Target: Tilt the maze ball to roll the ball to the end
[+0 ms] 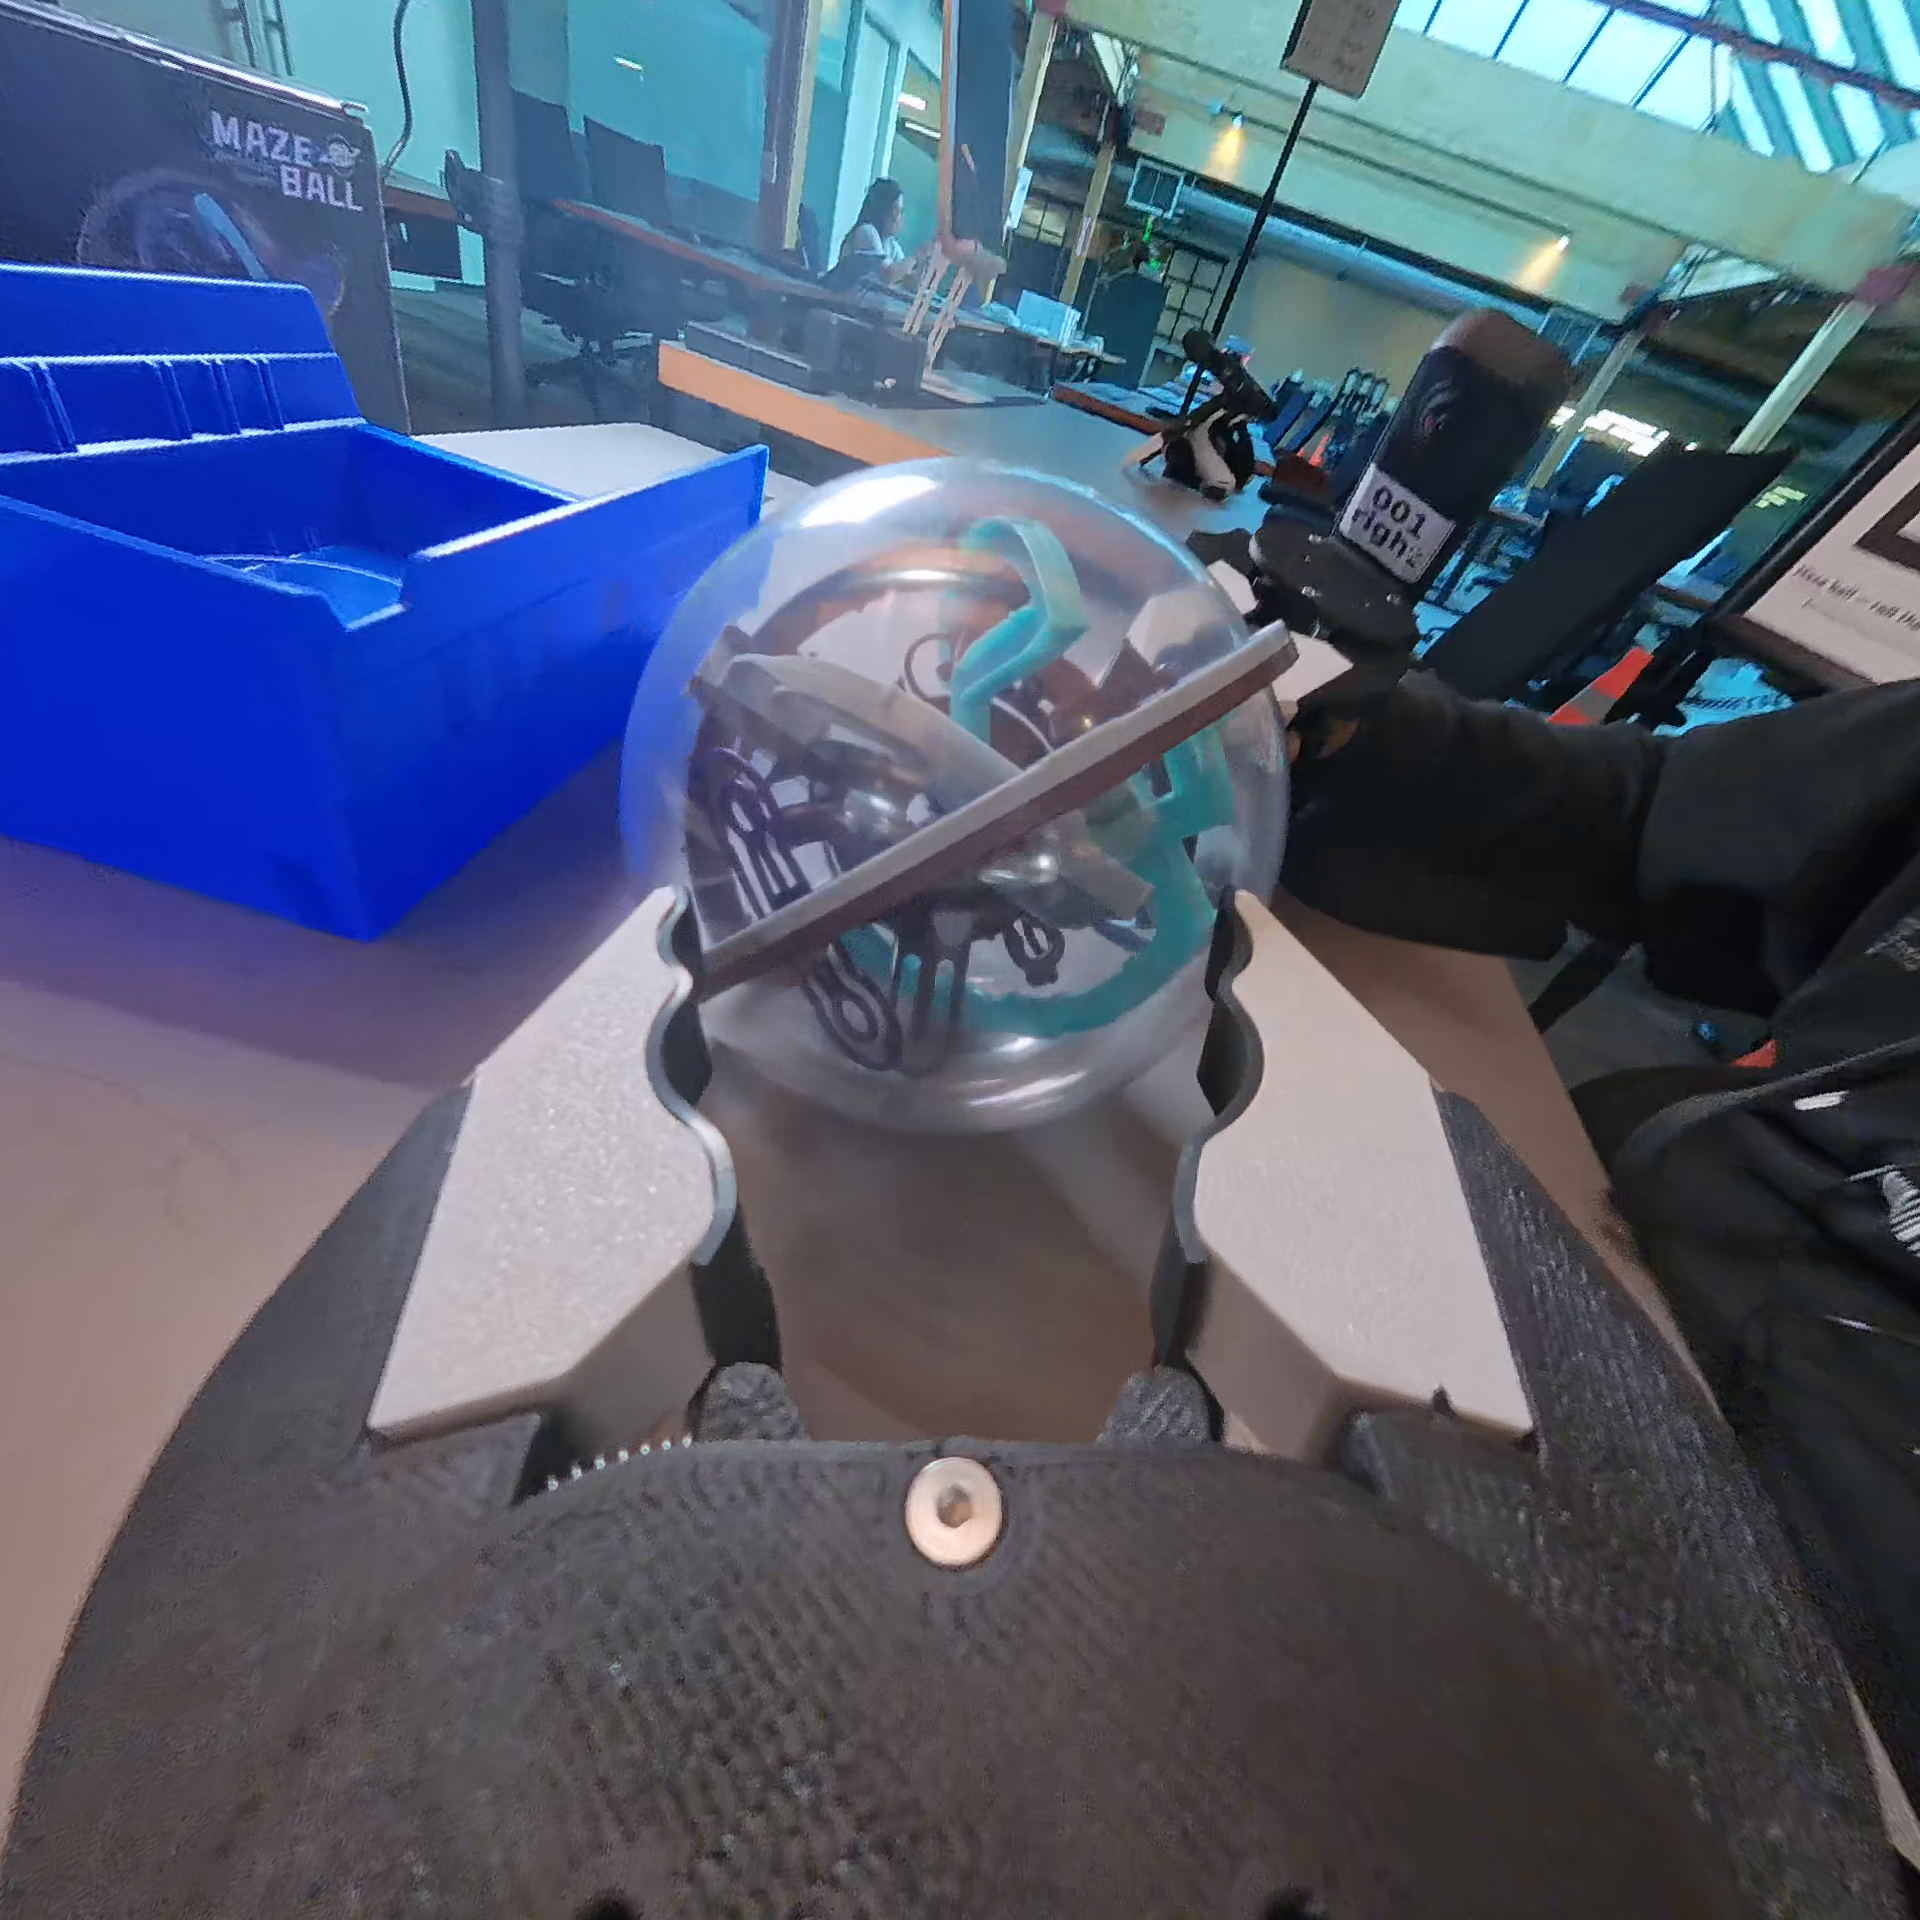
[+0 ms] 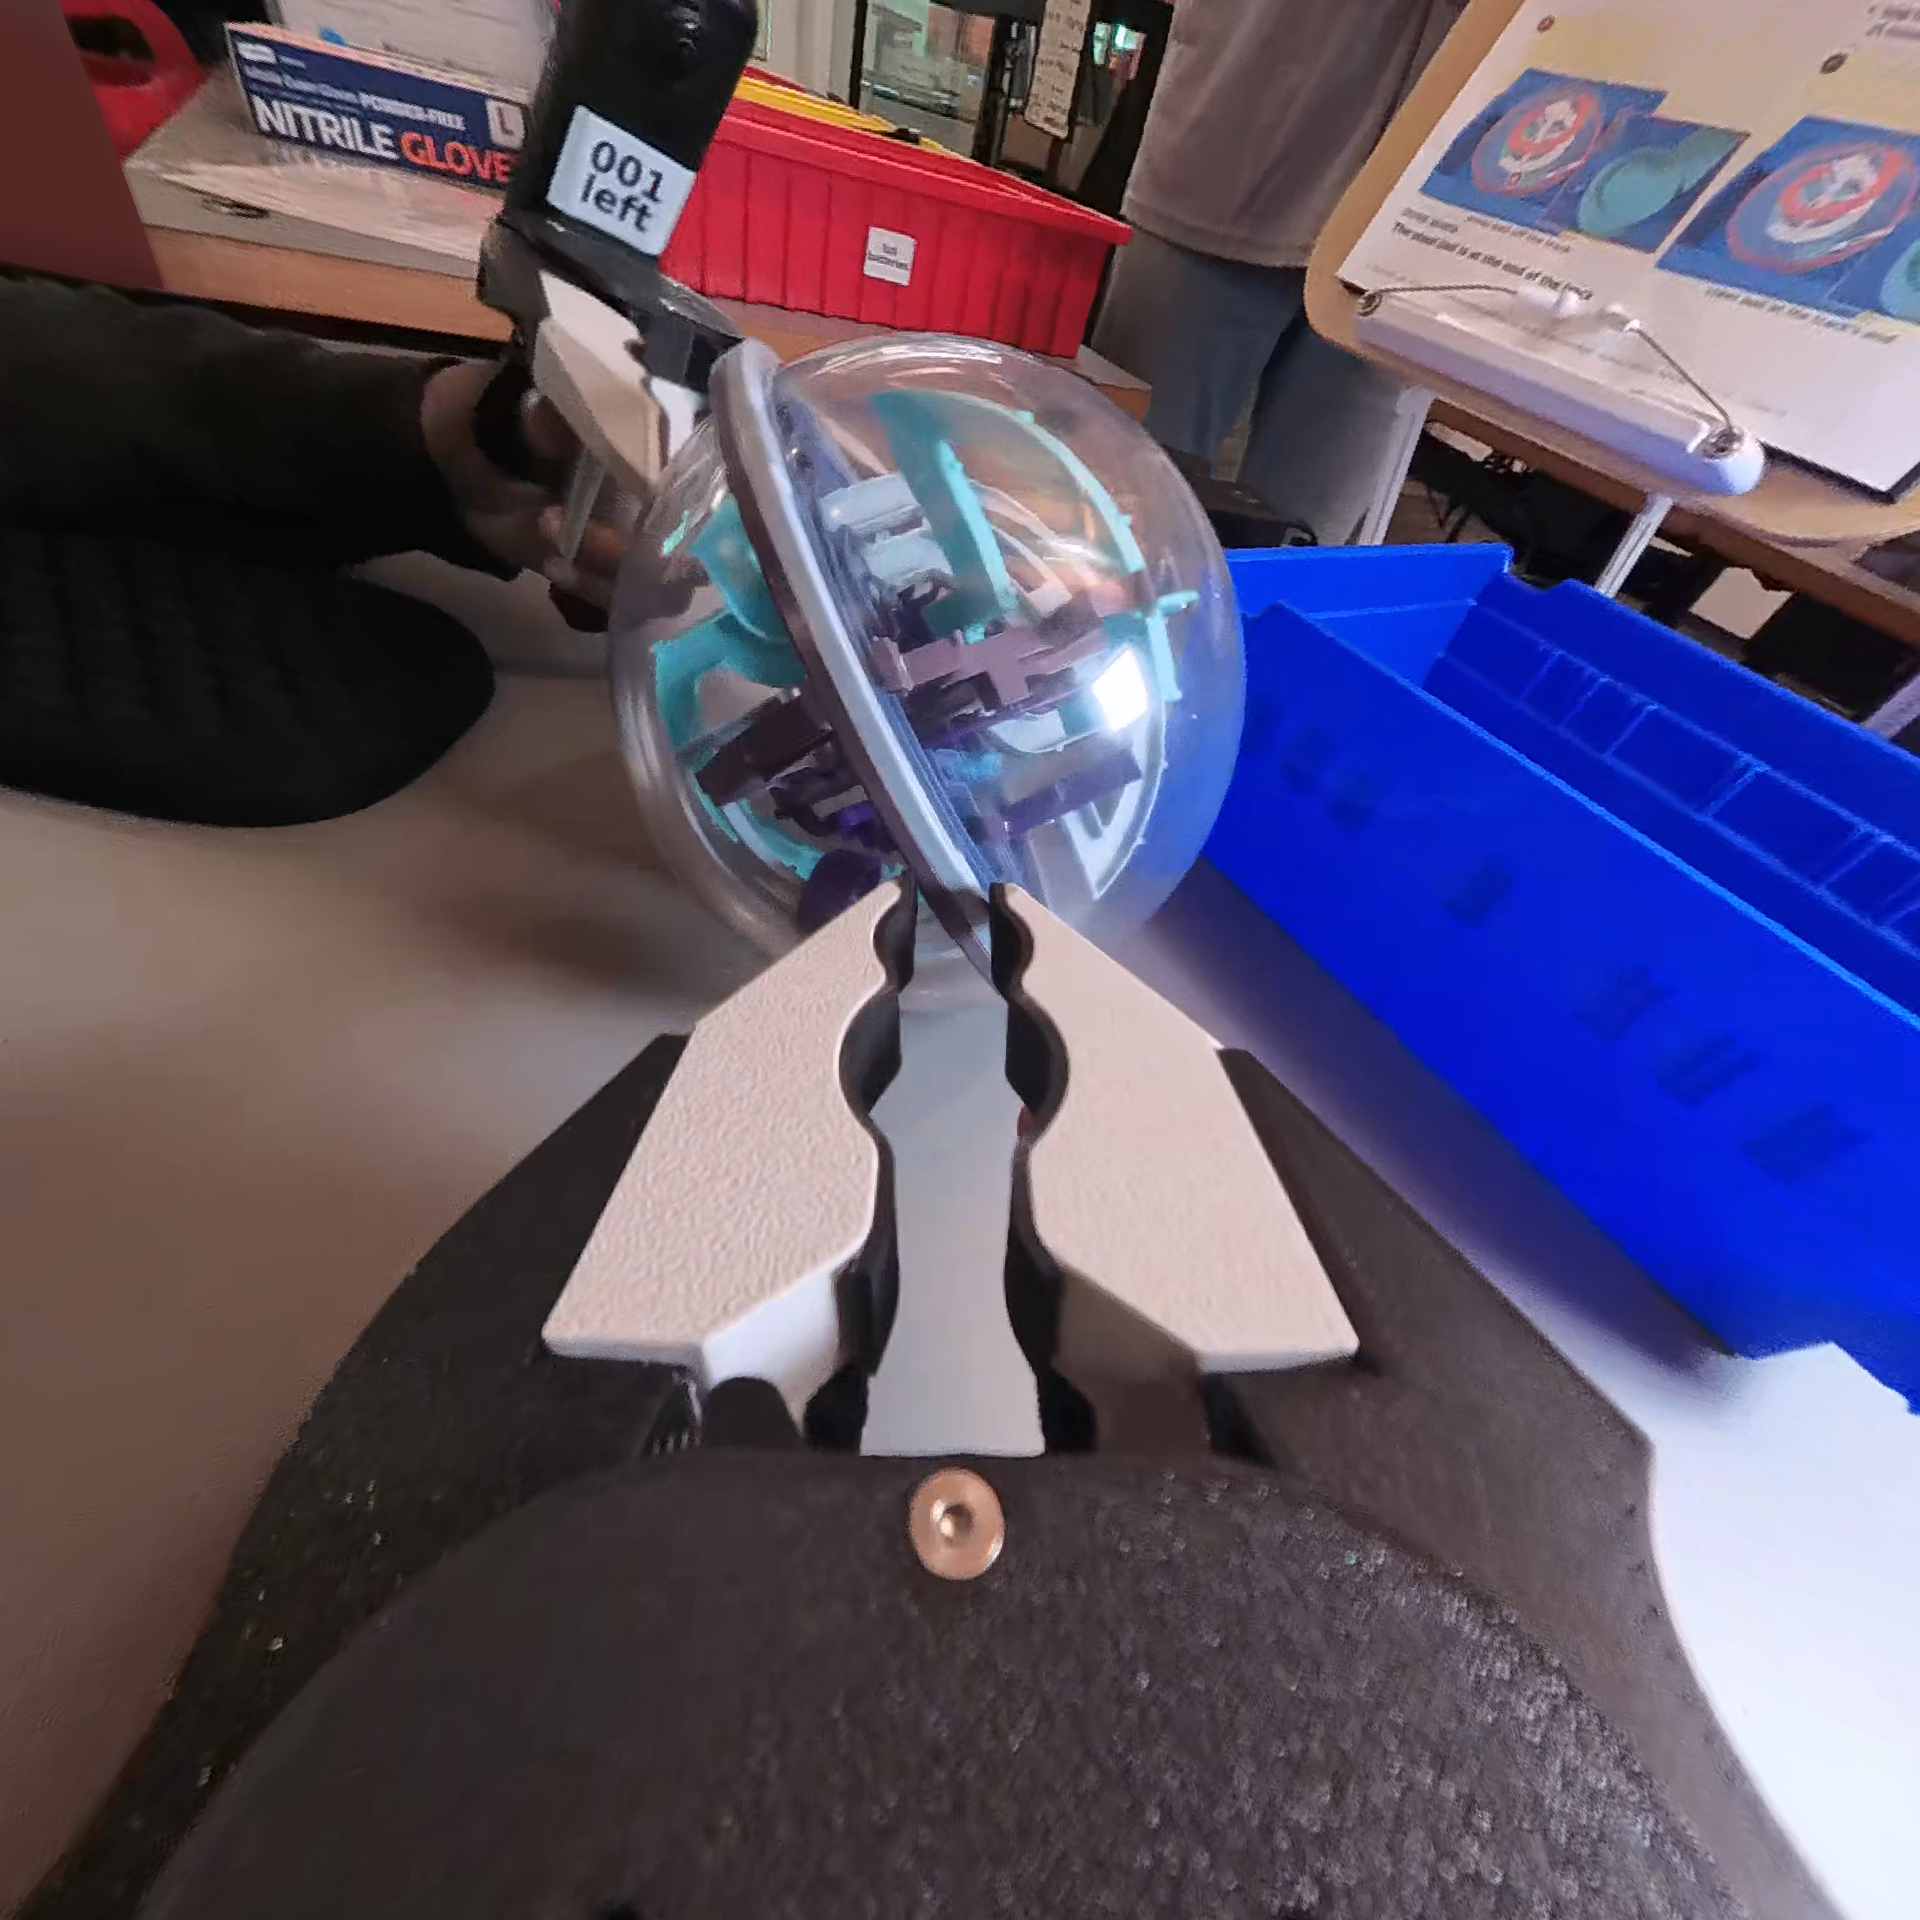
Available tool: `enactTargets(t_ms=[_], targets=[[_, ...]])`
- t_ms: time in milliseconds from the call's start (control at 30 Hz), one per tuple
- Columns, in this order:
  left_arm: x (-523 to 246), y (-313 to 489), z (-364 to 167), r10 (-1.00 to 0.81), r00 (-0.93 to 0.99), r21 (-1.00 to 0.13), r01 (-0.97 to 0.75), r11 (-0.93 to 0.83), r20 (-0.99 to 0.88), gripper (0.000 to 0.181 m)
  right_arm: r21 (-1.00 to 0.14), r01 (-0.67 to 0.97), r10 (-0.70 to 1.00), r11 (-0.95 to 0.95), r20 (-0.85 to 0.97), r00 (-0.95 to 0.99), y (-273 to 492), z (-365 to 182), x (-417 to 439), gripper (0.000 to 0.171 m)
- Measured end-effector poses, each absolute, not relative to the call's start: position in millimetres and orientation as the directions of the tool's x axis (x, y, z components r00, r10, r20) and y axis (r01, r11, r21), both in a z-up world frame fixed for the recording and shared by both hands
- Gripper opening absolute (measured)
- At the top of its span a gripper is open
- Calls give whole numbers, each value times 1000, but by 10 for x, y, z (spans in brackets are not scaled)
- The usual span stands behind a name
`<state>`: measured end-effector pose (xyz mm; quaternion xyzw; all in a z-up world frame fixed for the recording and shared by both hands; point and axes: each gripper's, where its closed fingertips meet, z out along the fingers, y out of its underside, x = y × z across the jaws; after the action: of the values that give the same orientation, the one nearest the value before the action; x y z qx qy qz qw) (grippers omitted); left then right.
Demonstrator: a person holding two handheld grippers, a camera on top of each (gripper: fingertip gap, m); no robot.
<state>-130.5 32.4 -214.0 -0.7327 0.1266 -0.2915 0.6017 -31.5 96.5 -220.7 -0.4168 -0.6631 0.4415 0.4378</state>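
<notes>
The maze ball (image 1: 935, 644) is a clear sphere with teal and purple tracks inside and a grey rim around its middle, tilted diagonally. It is held above the table. My left gripper (image 1: 951, 935) is shut on it, fingers wide apart against the sphere's lower sides. My right gripper (image 2: 951, 909) is shut on the rim at the underside of the maze ball (image 2: 1039, 582). The right gripper also shows in the left wrist view (image 1: 1340, 603), behind the ball, and the left gripper in the right wrist view (image 2: 613, 343). I cannot pick out the small rolling ball.
A blue bin (image 1: 312, 644) sits on the pale table (image 1: 208, 1143) close beside the ball; it also shows in the right wrist view (image 2: 1558, 852). The dark maze ball box (image 1: 208, 177) stands behind it. A red bin (image 2: 883, 218), a glove box (image 2: 384, 114), a clipboard stand (image 2: 1662, 312) and a standing person (image 2: 1247, 208) are farther back.
</notes>
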Motion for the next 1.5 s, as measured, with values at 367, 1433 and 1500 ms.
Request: enactTargets(t_ms=[367, 1433, 1500], targets=[[-1399, 156, -1964, -611, 754, -970, 183, -157, 241, 20, -971, 186, 948, 149, 88, -305, 976, -2210, -274, 10], [-1200, -143, -2128, -658, 632, -910, 232, -343, 409, 60, -165, -69, 168, 984, 985, 46, 437, -2063, -74, 0], [-1182, -153, -2134, -668, 634, -919, 214, -332, 389, 55, -155, -78, 156, 985, 988, 14, 383, -2143, -78, 0]])
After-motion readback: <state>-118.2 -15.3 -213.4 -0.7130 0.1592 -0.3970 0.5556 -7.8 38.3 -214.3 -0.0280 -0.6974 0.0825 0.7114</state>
